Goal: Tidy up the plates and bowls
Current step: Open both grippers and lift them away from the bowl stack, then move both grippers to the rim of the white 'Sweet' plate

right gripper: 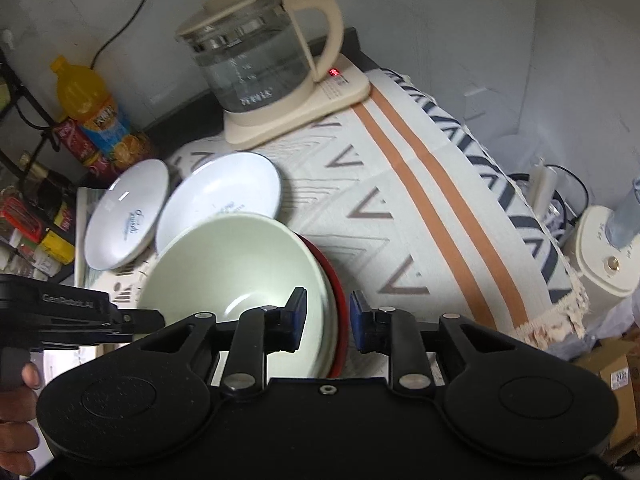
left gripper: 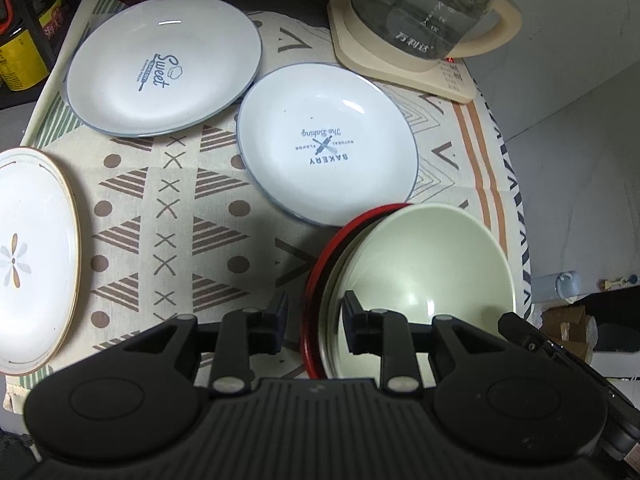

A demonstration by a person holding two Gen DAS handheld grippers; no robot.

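A pale green bowl sits nested in a red bowl at the table's near right. My left gripper straddles the stack's left rim, one finger outside and one inside, with small gaps at both pads. My right gripper straddles the opposite rim of the green bowl and red bowl the same way, pads apart from it. A white "Sweet" plate, a white "Bakery" plate and a flower plate lie flat on the patterned cloth.
A glass kettle on a cream base stands at the back right. Bottles and jars crowd the back left beside a rack. The table edge curves close to the bowls on the right, with a white appliance beyond it.
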